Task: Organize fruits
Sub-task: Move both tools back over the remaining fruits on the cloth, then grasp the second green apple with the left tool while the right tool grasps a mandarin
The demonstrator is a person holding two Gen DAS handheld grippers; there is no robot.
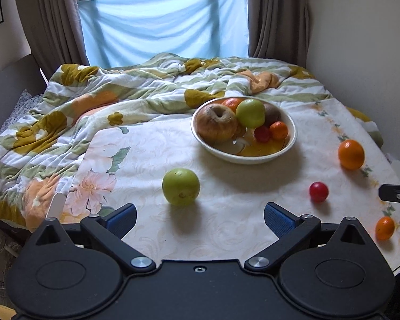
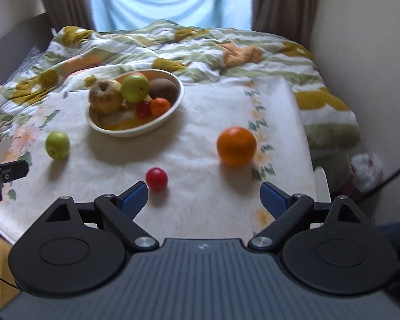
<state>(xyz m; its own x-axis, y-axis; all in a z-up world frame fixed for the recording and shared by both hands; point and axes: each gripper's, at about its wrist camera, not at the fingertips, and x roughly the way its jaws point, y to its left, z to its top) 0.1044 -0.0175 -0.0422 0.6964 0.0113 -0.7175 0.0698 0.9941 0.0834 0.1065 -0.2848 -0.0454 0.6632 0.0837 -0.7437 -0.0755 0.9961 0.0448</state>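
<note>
A white bowl [image 1: 290,144] [image 2: 170,117] on the floral cloth holds several fruits: a brownish apple, a green apple, a kiwi, small oranges and a red fruit. Loose on the cloth lie a green apple [image 1: 180,186] [image 2: 57,144], a small red fruit [image 1: 318,192] [image 2: 156,178], a large orange [image 1: 351,154] [image 2: 236,146] and a small orange [image 1: 384,228]. My left gripper [image 1: 200,220] is open and empty, just short of the green apple. My right gripper [image 2: 204,198] is open and empty, with the red fruit by its left finger and the large orange ahead.
A rumpled flowered quilt [image 1: 106,90] lies behind and to the left of the cloth. Walls and curtains close in the right side and back. The surface's right edge [image 2: 310,160] drops off beside a white bag [image 2: 366,170] on the floor.
</note>
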